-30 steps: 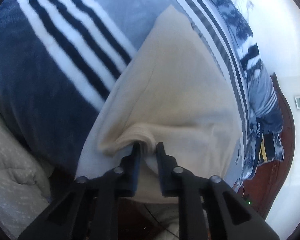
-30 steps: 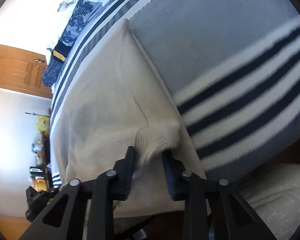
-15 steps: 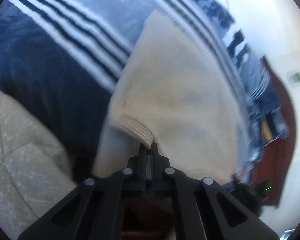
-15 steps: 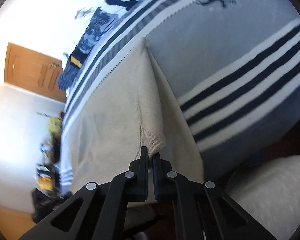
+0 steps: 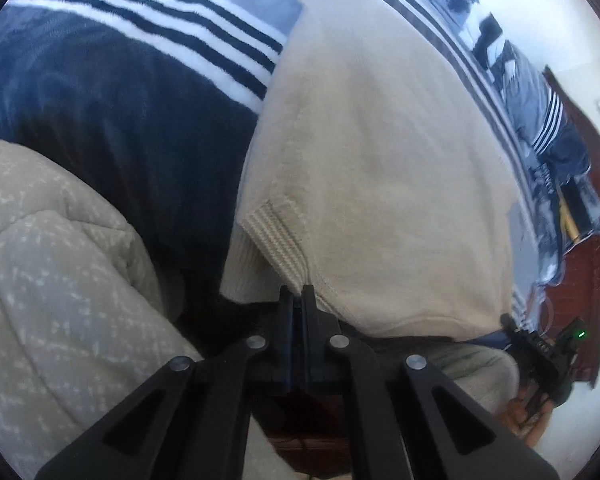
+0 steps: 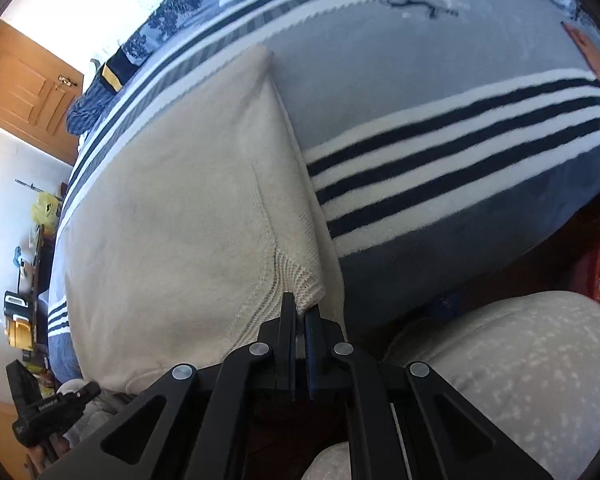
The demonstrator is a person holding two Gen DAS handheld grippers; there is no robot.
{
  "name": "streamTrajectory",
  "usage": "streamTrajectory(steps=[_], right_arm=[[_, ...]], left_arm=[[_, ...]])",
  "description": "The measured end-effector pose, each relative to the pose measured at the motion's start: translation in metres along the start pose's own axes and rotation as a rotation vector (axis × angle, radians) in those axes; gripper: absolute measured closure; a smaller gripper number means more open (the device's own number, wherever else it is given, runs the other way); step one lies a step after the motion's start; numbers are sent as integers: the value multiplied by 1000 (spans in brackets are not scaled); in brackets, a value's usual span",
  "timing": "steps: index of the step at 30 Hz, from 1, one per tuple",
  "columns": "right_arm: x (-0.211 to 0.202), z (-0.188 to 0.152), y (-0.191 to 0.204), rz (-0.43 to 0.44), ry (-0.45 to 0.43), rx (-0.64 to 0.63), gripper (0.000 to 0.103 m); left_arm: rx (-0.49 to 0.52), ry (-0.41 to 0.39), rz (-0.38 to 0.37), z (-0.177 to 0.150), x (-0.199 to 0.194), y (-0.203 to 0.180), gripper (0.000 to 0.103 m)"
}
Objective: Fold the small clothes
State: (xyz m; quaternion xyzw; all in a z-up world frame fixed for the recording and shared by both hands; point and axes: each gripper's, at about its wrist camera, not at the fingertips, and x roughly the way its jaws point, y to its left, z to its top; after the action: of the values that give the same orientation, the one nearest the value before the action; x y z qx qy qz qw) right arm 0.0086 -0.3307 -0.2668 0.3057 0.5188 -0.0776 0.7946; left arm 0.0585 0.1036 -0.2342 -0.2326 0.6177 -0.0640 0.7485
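A cream knit sweater [image 5: 380, 168] lies on a striped blue and white blanket [image 5: 112, 92] at the bed's near edge. My left gripper [image 5: 298, 294] is shut on the sweater's ribbed cuff corner [image 5: 276, 240]. In the right wrist view the same sweater [image 6: 180, 216] spreads over the blanket [image 6: 460, 128], and my right gripper [image 6: 298, 304] is shut on its other ribbed corner [image 6: 300, 280]. Both held corners are pulled toward the bed's edge.
The person's legs in pale patterned trousers [image 5: 60, 280] [image 6: 500, 360] stand close below the grippers. Dark clothes are piled at the bed's far end [image 5: 540, 128] [image 6: 112, 68]. A wooden door [image 6: 24, 88] and a cluttered shelf [image 6: 20, 312] are at the left.
Both grippers closed on the sweater's ribbed corners and drew back toward the bed's near edge, pulling the corners along. More of the person's legs shows now.
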Motion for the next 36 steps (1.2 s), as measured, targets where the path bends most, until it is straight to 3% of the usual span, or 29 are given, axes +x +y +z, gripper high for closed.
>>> streamTrajectory(steps=[2, 4, 6, 8, 10, 11, 12, 13, 15, 18, 24, 26, 30, 34, 35, 36], right_arm=[[0, -1, 0, -11, -3, -10, 100], [14, -2, 1, -40, 38, -20, 99], [24, 1, 4, -71, 61, -16, 99], [15, 2, 6, -85, 24, -24, 97], [7, 2, 5, -63, 3, -18, 78], [1, 3, 2, -39, -17, -3, 69], [-3, 2, 0, -30, -37, 5, 51], [-11, 3, -1, -16, -72, 10, 41], [-23, 4, 2, 26, -123, 2, 37], [-31, 8, 14, 64, -157, -37, 27], [-20, 61, 28, 144, -115, -105, 26], [-15, 84, 30, 152, -105, -112, 26], [15, 145, 22, 159, -62, -81, 26], [60, 199, 11, 185, -6, -15, 26], [75, 209, 9, 194, 20, -3, 26], [84, 216, 9, 195, 32, 5, 33]], left_arm=[[-36, 30, 28, 6, 13, 7, 100], [-72, 49, 108, 7, 21, 14, 103], [-73, 40, 82, 7, 17, 15, 103], [-46, 3, 84, 5, 5, 11, 102], [-7, -42, 94, 4, -8, 4, 98], [16, -64, 83, 3, -14, -2, 87], [36, -87, 71, 2, -21, -8, 75], [60, -133, 66, 2, -31, -13, 69], [96, -200, 76, 4, -45, -20, 53], [148, -244, 116, 26, -55, -30, 49], [144, -262, 125, 99, -42, -44, 46], [130, -250, 126, 138, -33, -45, 46], [83, -201, 97, 207, -7, -43, 46], [30, -145, 69, 249, 23, -39, 46], [7, -130, 64, 255, 31, -37, 50], [-33, -122, 41, 261, 38, -31, 61]])
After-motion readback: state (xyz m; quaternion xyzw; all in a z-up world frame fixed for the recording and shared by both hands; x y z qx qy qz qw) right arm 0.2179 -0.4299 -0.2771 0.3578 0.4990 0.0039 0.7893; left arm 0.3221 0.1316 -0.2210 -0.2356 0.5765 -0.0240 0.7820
